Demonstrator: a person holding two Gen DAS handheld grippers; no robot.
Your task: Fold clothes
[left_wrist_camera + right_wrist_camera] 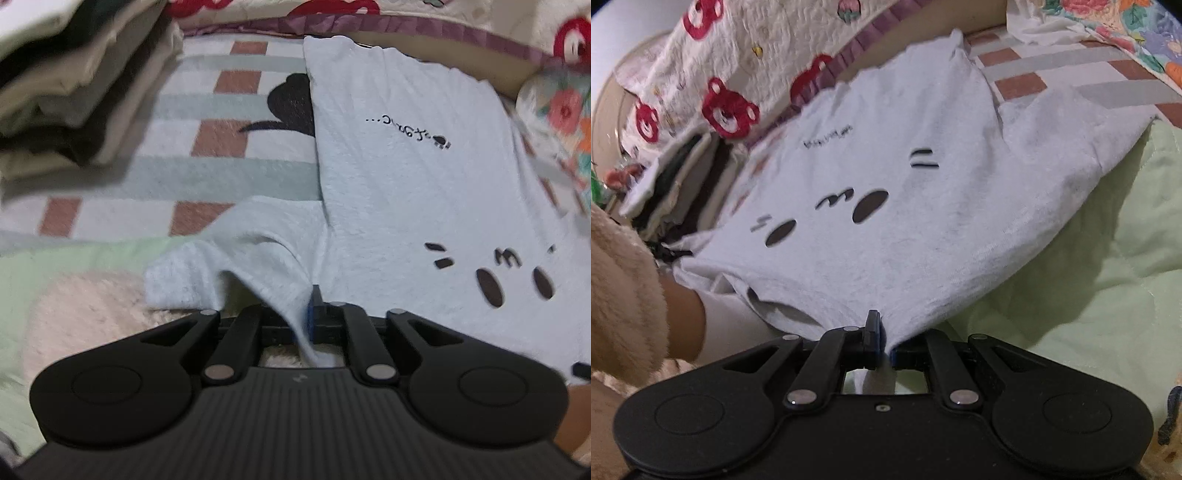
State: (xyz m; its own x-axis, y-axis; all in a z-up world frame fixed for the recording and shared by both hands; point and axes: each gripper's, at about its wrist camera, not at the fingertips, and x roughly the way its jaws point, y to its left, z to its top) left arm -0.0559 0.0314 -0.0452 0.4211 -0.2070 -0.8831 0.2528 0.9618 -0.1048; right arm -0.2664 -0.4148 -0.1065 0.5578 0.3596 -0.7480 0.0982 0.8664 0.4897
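Observation:
A pale grey T-shirt (406, 192) with a black cartoon face print lies spread on a checked blanket; it also shows in the right wrist view (905, 221). My left gripper (306, 325) is shut on the shirt's near edge beside the left sleeve (236, 251), which drapes loosely. My right gripper (881, 339) is shut on the shirt's near edge by the neckline, and the cloth stretches away from it, lifted slightly.
A stack of folded clothes (74, 92) stands at the far left; it also shows in the right wrist view (676, 184). A bear-print quilt (738, 74) lies behind. A light green cover (1089, 258) lies at the right. My fuzzy sleeve (624, 288) is at the left.

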